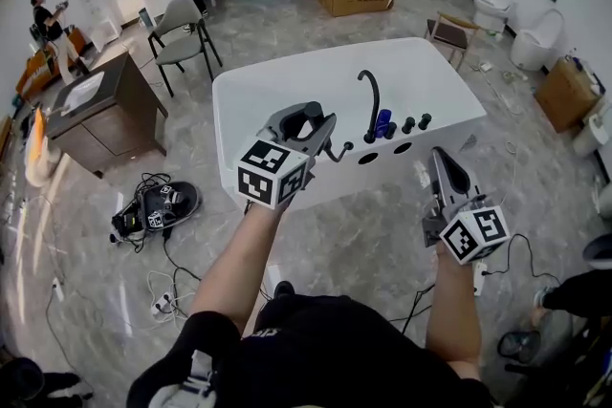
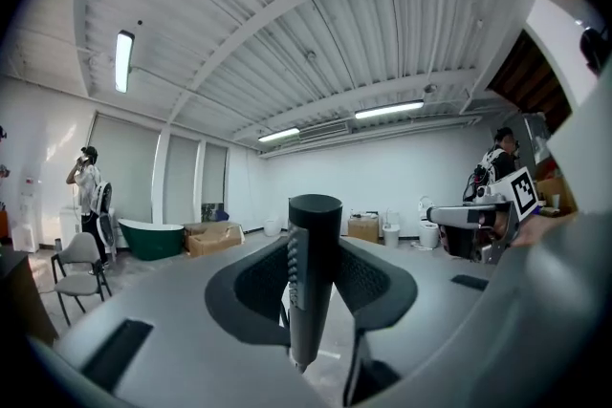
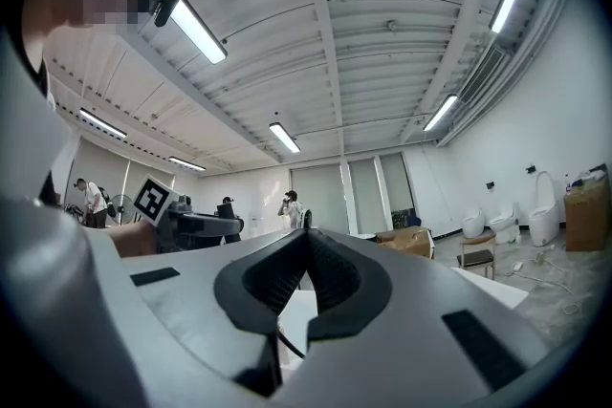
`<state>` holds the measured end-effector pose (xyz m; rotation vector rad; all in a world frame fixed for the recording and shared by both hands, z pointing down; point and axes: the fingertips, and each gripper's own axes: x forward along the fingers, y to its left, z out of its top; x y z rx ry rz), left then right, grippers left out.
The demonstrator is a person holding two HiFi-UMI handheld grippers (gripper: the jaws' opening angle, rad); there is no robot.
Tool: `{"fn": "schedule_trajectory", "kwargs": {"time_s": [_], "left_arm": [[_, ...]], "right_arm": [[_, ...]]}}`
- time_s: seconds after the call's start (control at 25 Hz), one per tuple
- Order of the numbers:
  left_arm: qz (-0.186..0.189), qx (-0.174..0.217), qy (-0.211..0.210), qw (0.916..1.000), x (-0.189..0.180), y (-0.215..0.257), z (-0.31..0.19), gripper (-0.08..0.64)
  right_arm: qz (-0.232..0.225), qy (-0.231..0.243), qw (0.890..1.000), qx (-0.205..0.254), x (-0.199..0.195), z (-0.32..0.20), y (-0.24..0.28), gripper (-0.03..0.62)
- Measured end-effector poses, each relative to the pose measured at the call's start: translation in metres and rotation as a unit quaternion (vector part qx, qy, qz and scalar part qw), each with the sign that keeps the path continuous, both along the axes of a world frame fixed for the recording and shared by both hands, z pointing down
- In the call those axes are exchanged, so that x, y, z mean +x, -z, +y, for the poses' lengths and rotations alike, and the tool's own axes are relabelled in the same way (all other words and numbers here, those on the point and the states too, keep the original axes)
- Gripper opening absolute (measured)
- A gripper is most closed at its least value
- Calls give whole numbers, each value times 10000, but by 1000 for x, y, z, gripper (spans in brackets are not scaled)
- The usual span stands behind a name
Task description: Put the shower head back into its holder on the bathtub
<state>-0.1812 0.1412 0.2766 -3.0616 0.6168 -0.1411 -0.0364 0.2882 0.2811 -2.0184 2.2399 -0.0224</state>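
Before white bathtub [image 1: 287,81], left gripper [image 1: 323,124] clasps dark shower head [image 2: 314,272].

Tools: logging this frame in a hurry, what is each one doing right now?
Left tool: closed on the shower head.
Right tool: closed, nothing in it.

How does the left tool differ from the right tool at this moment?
The left tool grips the dark shower head between its jaws; the right tool has its jaws together on nothing. In the head view the left tool overlaps the white bathtub; the right tool is mostly over the floor. Both carry a marker cube.
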Motion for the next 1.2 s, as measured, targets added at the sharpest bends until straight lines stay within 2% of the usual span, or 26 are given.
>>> {"fn": "schedule_trajectory", "kwargs": {"time_s": [0.12,0.24,0.48,0.68,0.96,1.2], "left_arm": [[-29,60,-12,10000,16,-1,15,140],[-108,-107,-33,9999,27,-20,26,141],[-210,-324,66,9992,47,-48,5,141],[-83,-415,21,9991,84,-55,-52,141],[-9,-388,-336,9987,152,-57,-158,141],[11,-448,-380,9983,183,-57,-243,141]], "right_arm": [[157,-34,9999,-43,13,10,0,14],[131,19,9998,-115,21,12,-2,14],[-93,129,9995,-258,43,-4,-24,14],[-97,119,9989,-437,76,-51,-40,14],[-119,20,9980,-628,128,-155,-56,14],[-259,-239,9953,-906,154,-232,-60,14]]}}
